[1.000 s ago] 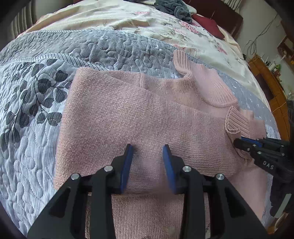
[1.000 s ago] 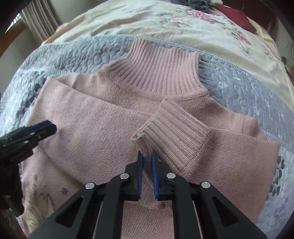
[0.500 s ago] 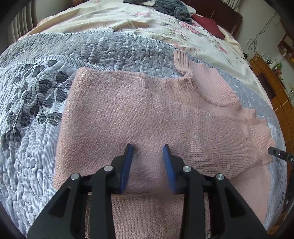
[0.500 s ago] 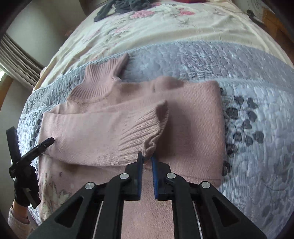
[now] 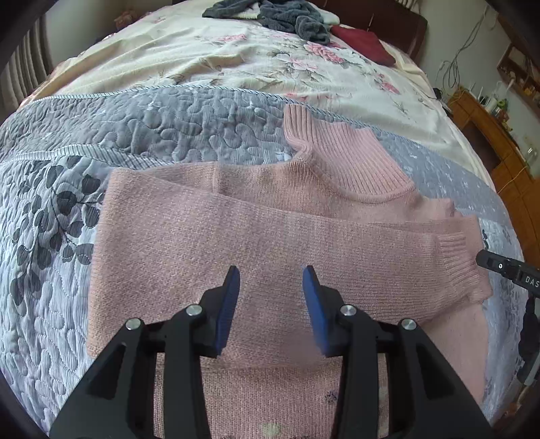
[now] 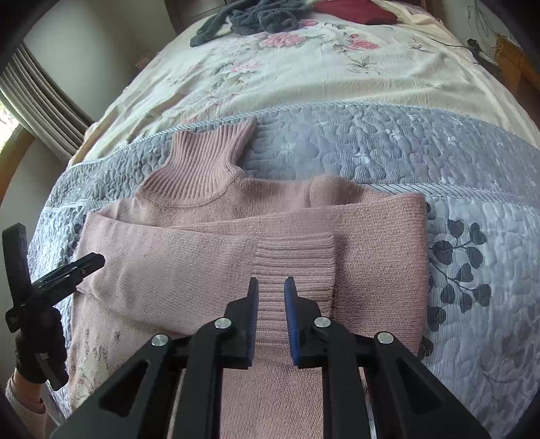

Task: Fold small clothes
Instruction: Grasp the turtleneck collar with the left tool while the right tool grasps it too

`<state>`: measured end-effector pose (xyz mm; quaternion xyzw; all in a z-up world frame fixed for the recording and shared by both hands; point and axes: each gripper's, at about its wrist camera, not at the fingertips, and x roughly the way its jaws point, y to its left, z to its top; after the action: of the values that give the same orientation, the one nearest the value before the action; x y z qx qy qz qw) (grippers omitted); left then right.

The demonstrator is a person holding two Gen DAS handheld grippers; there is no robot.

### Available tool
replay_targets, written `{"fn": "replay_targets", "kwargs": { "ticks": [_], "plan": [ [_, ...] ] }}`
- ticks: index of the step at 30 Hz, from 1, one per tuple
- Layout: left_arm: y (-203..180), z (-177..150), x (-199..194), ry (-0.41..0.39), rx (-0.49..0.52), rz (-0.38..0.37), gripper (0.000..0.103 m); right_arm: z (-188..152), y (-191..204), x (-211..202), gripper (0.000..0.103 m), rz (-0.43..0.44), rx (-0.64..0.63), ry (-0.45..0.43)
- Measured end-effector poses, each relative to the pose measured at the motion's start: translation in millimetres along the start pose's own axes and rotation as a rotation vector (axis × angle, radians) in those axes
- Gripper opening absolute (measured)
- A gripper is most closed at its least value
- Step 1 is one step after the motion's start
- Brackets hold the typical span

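Across the grey quilt [image 5: 175, 135] at the near end of the bed lies the pink sweater [image 5: 209, 243], its ribbed collar [image 6: 206, 169] pointing toward twelve o'clock and both sleeves now folded over the chest. What has just changed is on the right: a second ago the right tongs [image 6: 271, 287] were pinched shut on the ribbed cuff [image 6: 293, 266] and carrying it across the body; now that cuff lies flat on the sweater's front and the blue pads [image 6: 290, 304] stand a modest gap apart, holding nothing, with the cuff resting just under and between them. The left tongs [image 5: 271, 280] are as before, spread wide and empty, hovering low over the other sleeve [image 5: 337, 250], which runs from nine toward three o'clock and ends in its own cuff [image 5: 455, 266] at the sweater's right edge. In the left view the tip of the right tongs shows at three o'clock, just beside that cuff. In the right view the left tongs appear at eight o'clock, apart from the cloth, held in a dark-gloved hand [image 6: 40, 344]. My reading is that the sleeve stage is finished: both arms are tucked in and the sweater forms a rough rectangle. The next move would likely be taking the hem, which is out of view near six o'clock, and bringing it up toward the collar. Farther up the flowered bedspread [image 6: 303, 77] a heap of dark clothes [image 5: 287, 17] waits at twelve o'clock.
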<state>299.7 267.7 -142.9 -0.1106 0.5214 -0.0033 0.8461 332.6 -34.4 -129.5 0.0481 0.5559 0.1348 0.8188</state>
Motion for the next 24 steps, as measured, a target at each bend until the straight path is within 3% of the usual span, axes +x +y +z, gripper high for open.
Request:
{"fn": "replay_targets", "kwargs": {
  "ticks": [4,9,15,20,22,24],
  "plan": [
    [6,-9,15,0.024,0.011,0.021,0.038,-12,-13,17,0.016,-0.051,0.010,0.041],
    [7,-14,18,0.004,0.038,0.024,0.038,-30,-27,24,0.015,-0.012,0.022,0.029],
    [7,-10,19,0.024,0.038,0.018,0.039,-26,-24,23,0.015,-0.016,0.004,0.055],
    [8,16,3,0.015,0.001,-0.030,0.044,2,-15,4,0.019,0.037,-0.006,0.031],
    [8,38,-3,-0.014,-0.017,-0.046,0.051,26,-8,0,0.030,0.085,0.003,0.009],
    [7,65,0,-0.018,-0.036,-0.067,0.056,54,0,3,0.033,0.123,0.010,0.003]
  ]
}}
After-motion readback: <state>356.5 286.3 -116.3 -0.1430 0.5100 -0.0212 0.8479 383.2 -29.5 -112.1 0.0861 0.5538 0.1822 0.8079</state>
